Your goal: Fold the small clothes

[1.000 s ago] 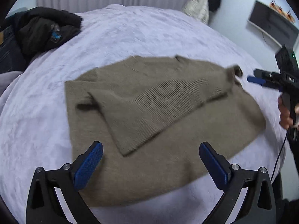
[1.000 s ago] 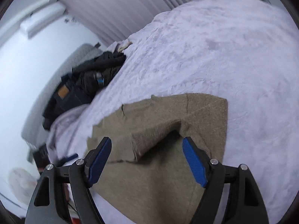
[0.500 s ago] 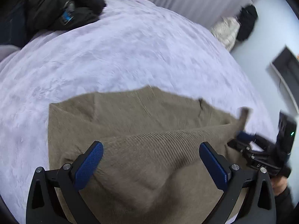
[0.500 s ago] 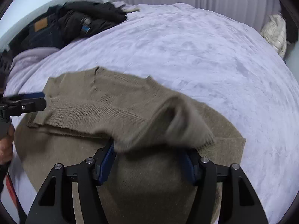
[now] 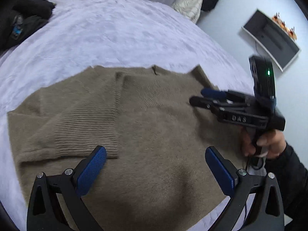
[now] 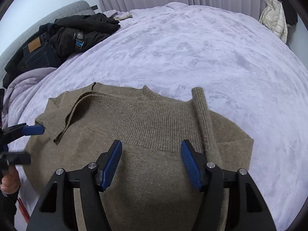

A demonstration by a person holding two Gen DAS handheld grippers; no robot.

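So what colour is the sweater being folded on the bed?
The sweater is plain olive-brown knit, with ribbed cuffs and no pattern; the right wrist view shows it best.

Soft cool daylight — fisheye-warped edges, slight blur.

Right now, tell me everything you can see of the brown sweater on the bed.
The brown sweater is a taupe knit with a fuzzy body and ribbed bands. It lies flat on the lilac bedspread, neckline on its far edge, partly folded: one ribbed sleeve lies down its right side, and the other sleeve is folded across at the left. Both the left gripper and the right gripper are over it with jaws open, holding nothing.
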